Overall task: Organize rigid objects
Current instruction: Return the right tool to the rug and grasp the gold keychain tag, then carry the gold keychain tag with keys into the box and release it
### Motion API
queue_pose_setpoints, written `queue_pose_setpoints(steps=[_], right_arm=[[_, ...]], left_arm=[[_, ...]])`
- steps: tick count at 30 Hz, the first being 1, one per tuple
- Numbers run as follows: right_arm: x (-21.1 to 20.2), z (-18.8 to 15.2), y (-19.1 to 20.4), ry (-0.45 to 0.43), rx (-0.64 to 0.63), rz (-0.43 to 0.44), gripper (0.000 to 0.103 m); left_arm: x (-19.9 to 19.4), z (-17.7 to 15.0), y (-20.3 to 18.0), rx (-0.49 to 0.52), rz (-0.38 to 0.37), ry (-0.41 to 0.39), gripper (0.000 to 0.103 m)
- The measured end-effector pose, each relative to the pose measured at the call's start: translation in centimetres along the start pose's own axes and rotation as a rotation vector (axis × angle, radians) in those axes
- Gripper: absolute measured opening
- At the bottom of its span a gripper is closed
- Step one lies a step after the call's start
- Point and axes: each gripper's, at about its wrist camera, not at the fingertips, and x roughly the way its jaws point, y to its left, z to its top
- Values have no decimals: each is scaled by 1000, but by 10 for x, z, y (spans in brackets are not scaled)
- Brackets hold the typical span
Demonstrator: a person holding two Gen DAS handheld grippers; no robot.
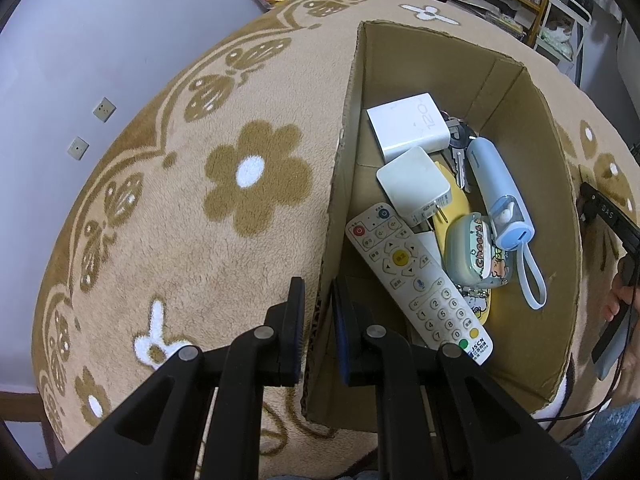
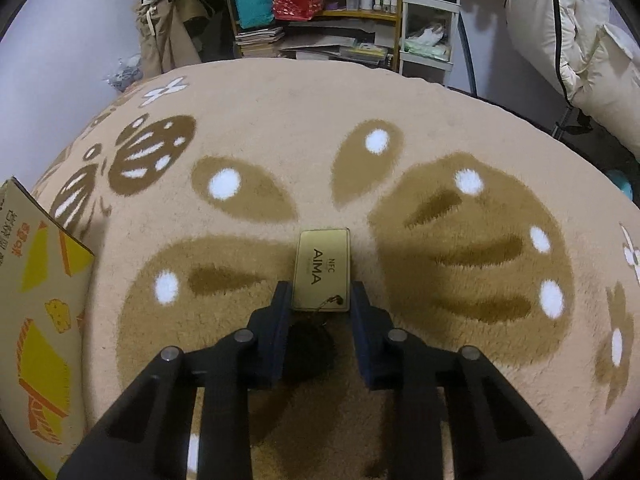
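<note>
An open cardboard box (image 1: 560, 208) stands on the beige flowered blanket (image 1: 248, 240). Inside lie a white remote (image 1: 416, 280), two white chargers (image 1: 408, 128), a pale blue power bank (image 1: 500, 188), a cartoon earbud case (image 1: 472, 252) and keys (image 1: 460, 160). My left gripper (image 1: 317, 284) is shut on the box's left wall, one finger inside and one outside. In the right wrist view a gold NFC card (image 2: 323, 264) with a dark cord lies flat on the blanket. My right gripper (image 2: 320, 294) is shut on the card's near end, a pad against each long edge.
The box's printed outer side (image 2: 36, 300) shows at the left of the right wrist view. Beyond the blanket's far edge stand shelves (image 2: 360, 12) with books and bottles. White bedding (image 2: 580, 40) hangs at the right. A person's hand (image 1: 622, 300) with black gear is right of the box.
</note>
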Motion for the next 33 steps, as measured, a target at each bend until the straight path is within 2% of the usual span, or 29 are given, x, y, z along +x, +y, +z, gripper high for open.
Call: queue_pose_setpoints(steps=[3,9,16,23,28,31,33], right_arm=[[-10,3,6,-17,-19,22,31],[-49,17,26,-112,-43,110,31],[-98,32,66,-223,-133,197,31],[-142,31,109,-307,-243,283,31],[-165,27,133,-329,-287,396,31],[-167,22,145,-310,-299,459,31],[-165,17,153,-295,-327,457,31]], left_arm=[[0,0,0,2,2,0,14],[0,0,-1,6,6,0,14],[-1,1,0,3,3,-1,14],[-1,1,1,-2,-2,1,14],[-1,1,1,-4,-4,1,14],[-1,2,2,-4,-4,1,14],[-1,1,1,-6,-5,1,14]])
